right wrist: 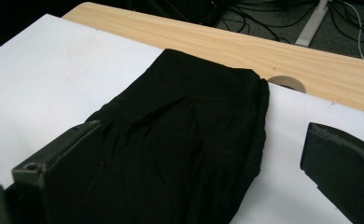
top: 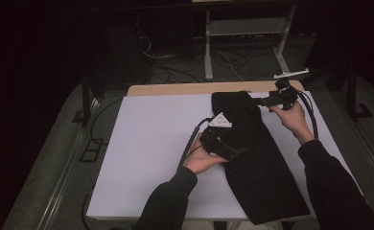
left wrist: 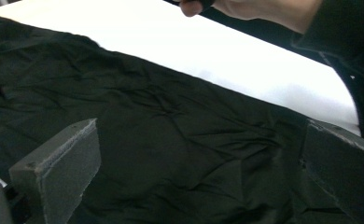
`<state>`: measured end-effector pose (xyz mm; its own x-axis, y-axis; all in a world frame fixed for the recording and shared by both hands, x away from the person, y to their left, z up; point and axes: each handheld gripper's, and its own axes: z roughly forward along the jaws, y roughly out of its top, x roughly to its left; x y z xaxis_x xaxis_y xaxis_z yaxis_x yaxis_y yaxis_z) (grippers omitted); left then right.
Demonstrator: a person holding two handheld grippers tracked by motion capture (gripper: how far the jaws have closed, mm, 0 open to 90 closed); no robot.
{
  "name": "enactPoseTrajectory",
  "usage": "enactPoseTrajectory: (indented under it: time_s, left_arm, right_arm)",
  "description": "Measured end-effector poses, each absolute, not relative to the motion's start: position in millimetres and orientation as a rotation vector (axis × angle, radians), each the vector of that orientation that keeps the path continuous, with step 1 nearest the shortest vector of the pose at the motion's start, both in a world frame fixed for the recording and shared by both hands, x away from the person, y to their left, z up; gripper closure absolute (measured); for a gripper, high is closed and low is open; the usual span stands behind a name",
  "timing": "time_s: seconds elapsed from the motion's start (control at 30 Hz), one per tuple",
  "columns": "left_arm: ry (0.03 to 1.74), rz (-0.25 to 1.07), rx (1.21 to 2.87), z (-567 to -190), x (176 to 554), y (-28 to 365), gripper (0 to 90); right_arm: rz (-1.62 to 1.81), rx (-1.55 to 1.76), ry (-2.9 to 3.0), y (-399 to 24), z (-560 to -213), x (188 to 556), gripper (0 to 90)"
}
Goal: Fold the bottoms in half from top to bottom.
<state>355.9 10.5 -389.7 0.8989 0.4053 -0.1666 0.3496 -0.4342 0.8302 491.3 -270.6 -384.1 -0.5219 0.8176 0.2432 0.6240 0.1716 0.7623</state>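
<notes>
A long black garment of thin, creased fabric (top: pixel 262 158) is lying flat along the right half of a white sheet (top: pixel 151 143) that is covering the pale wooden table (top: pixel 185 89), its narrower end lying near the table's far edge and its wider end hanging over the near edge. The person's left hand (top: pixel 202 160) is holding the left gripper (top: pixel 240 152) at the garment's left edge, about midway along its length; in the left gripper view its two black jaws are standing wide apart over the wrinkled cloth, gripping nothing. The right hand (top: pixel 290 117) is holding the right gripper (top: pixel 264 101) near the far right corner of the garment, pointing leftwards at it; in the right gripper view its jaws are likewise spread wide, with the garment's far end (right wrist: pixel 189 126) lying between and beyond them, and a round cable hole (right wrist: pixel 286 83) in the table is showing just beside the cloth.
</notes>
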Motion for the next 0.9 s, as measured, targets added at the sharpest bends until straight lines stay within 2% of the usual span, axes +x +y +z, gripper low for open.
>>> enactPoseTrajectory:
  time_s: [0.9]
  left_arm:
    - [0.609,0.199,2.092,-369,394,48,0.0]
  right_arm:
    - [1.320,1.368,2.186,-273,-388,475,0.0]
